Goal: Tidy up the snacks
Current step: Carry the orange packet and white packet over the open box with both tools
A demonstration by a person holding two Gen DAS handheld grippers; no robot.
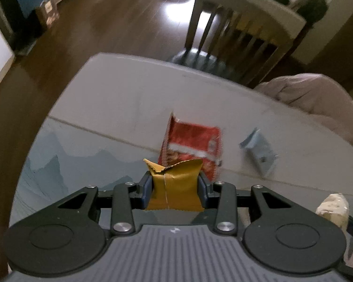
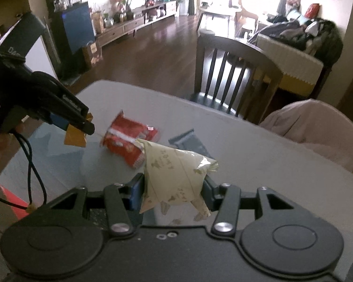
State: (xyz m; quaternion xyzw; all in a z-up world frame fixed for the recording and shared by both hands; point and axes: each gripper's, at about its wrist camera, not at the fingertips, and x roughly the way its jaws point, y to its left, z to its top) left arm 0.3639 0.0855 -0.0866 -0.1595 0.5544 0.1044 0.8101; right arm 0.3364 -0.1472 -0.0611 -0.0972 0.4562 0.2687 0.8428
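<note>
Snacks are split up now: the left gripper has its jaws squeezed on a yellow pack and the right gripper on a cream pack, both above the surface, while a red pack and a blue-grey pack lie near the middle, straight ahead of both.

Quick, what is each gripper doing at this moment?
Left gripper: jaws closed on the orange-brown snack packet.
Right gripper: jaws closed on the pale cream snack packet.
</note>
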